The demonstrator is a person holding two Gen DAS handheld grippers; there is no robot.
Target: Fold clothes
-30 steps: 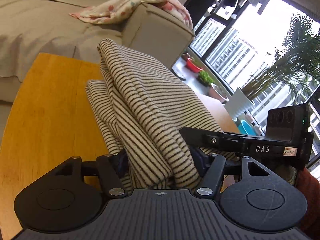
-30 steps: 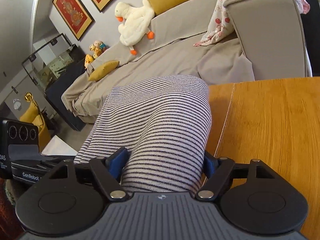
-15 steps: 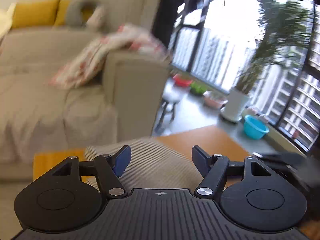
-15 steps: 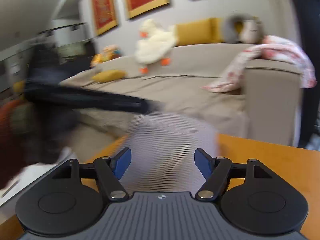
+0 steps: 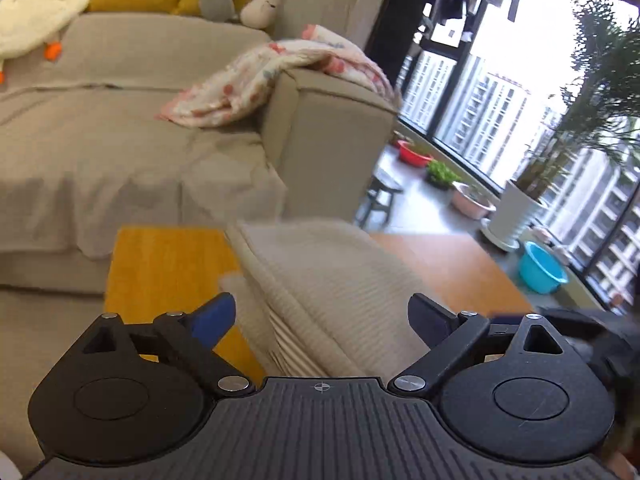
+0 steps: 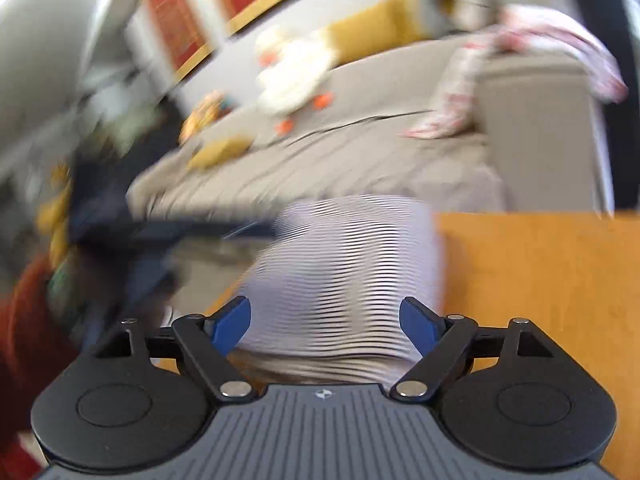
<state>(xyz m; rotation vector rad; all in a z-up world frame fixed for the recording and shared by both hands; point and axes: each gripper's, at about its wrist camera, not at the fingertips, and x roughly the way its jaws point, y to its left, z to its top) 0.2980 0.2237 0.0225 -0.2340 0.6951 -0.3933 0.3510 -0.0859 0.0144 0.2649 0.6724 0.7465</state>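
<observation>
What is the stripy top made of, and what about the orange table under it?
The striped top looks like soft knitted cloth: thin dark and pale stripes, bending in thick folds. Blur hides the weave, so I cannot tell cotton from wool. The table looks like smooth wood with a warm orange finish and faint grain lines, though it could be wood veneer.

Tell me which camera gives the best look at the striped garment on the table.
The left wrist view: the striped garment lies fairly sharp on the wooden table, its stacked folded edges visible between the open fingers. The right wrist view shows it too, but motion blur smears the stripes and edges.
</observation>
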